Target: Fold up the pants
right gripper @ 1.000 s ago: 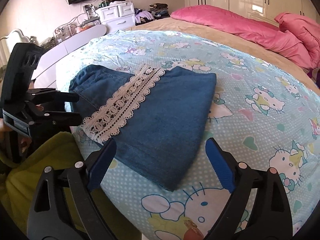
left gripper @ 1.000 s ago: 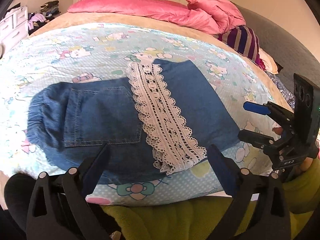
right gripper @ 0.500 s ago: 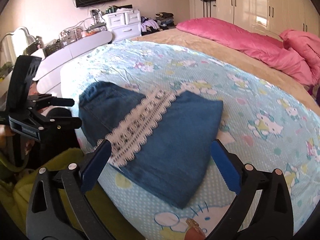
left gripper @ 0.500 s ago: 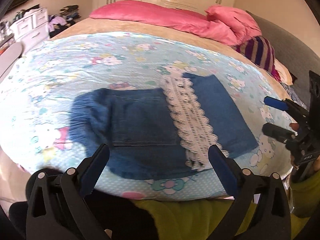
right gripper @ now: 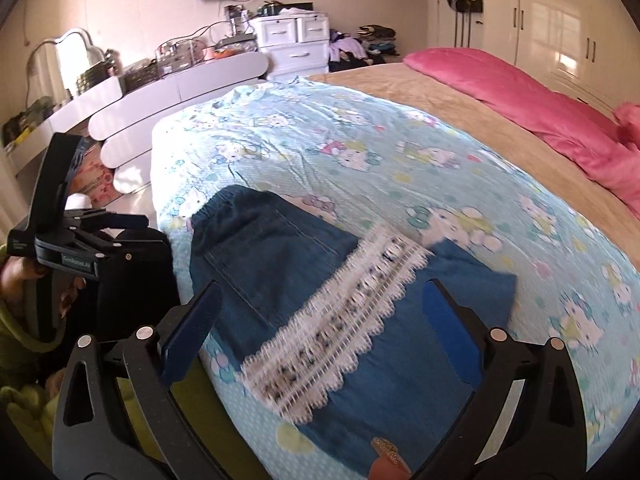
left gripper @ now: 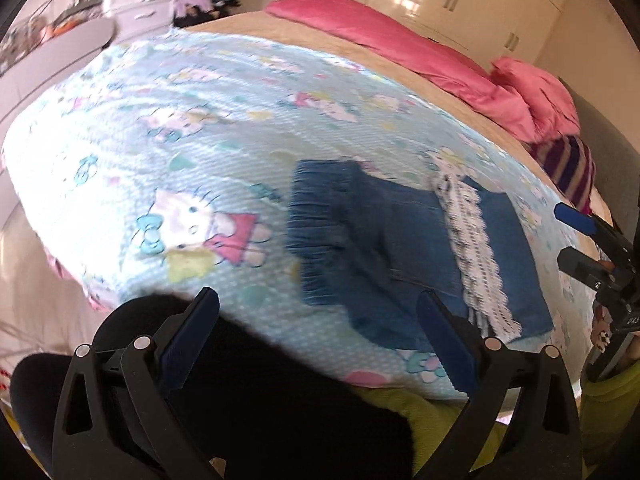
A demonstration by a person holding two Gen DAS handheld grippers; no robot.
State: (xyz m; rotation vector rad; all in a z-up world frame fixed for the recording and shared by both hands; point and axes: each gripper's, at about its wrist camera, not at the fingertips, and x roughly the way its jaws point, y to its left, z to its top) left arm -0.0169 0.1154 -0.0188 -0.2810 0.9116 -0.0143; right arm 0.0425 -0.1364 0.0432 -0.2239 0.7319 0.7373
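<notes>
The folded blue denim pants lie near the bed's front edge, with a white lace band running across them. In the right wrist view the pants and the lace band sit just beyond the fingers. My left gripper hovers open over the bed edge, to the left of the pants, with nothing between its jaws. My right gripper is open above the pants' near part and touches nothing. Each gripper shows in the other's view: the right gripper and the left gripper.
A light blue cartoon-print sheet covers the bed. A pink duvet lies at the far side and a striped cushion at the right. A white dressing table and drawers stand left of the bed. Green and black clothing of the person is close below.
Both grippers have drawn back from the pants. The left one has swung left toward the bed's corner and the right one has lifted. The pants stay folded in place.
</notes>
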